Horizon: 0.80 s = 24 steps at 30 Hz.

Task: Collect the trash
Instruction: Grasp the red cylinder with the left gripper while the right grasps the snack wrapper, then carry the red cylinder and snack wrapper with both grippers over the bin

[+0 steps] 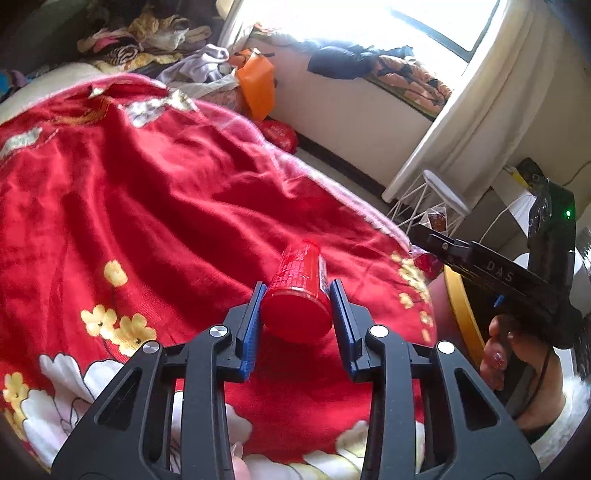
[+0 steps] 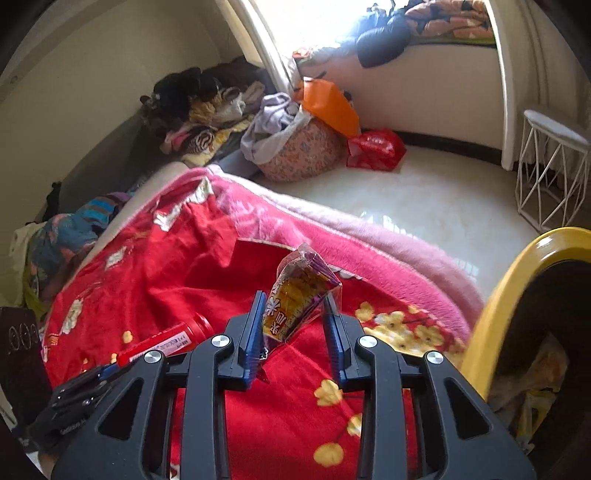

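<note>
A red plastic bottle lies on the red flowered blanket. My left gripper has its blue pads on both sides of the bottle's near end and is shut on it. In the right wrist view the same bottle shows at the left with the left gripper's fingers on it. My right gripper is shut on a yellow and purple snack wrapper, held above the blanket. The right gripper's body also shows in the left wrist view.
A yellow-rimmed bin with trash inside stands at the right, beside the bed. A white wire stool, a red bag, a flowered laundry basket and an orange bag stand on the pale floor. Clothes pile at the bed's far end.
</note>
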Tool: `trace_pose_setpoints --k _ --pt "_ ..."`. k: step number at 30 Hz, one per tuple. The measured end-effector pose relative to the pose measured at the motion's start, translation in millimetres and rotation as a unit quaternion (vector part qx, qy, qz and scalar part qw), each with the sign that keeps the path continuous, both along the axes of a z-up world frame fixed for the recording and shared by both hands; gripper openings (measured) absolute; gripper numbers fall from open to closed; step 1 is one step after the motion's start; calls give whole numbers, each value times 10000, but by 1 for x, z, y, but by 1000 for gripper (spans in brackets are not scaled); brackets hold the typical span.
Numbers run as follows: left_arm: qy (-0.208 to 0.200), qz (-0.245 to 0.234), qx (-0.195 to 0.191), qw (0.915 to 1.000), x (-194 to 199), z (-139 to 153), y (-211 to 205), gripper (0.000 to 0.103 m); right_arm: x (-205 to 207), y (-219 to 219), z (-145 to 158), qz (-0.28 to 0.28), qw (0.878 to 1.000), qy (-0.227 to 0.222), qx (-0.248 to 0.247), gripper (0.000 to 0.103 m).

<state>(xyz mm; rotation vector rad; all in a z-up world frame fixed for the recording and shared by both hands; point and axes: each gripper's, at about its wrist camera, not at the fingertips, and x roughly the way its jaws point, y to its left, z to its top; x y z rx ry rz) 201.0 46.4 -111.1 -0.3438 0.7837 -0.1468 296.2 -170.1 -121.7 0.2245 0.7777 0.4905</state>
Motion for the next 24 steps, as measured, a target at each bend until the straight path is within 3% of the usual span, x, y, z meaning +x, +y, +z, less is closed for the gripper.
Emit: trace_pose_setpoints --k 24 --pt "-715 -670 -45 9952 -21 61 -57 28 -43 -91 38 -986 9933 -453 386 29"
